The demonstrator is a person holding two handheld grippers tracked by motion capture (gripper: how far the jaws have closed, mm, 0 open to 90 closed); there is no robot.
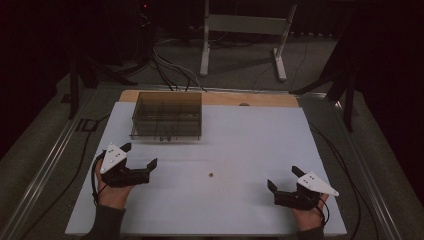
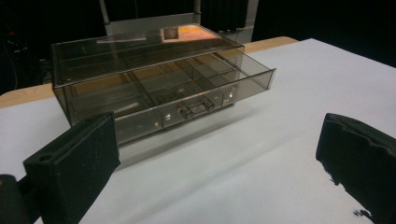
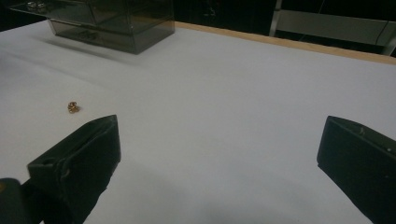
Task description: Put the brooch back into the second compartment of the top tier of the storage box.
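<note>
Lying alone on the white table top is a tiny gold thing, maybe a little ring or nut; it is too small to tell. It sits well in front of the see-through drawer box, a bit to the box's right. The box has its drawer pulled out a little, with two small knobs on the front.

The left gripper is just in front of the box, left of the gold thing. Its jaws are wide apart and hold nothing. The right gripper is far from the box, on the other side of the gold thing. Its jaws are wide apart too, and hold nothing.
</note>
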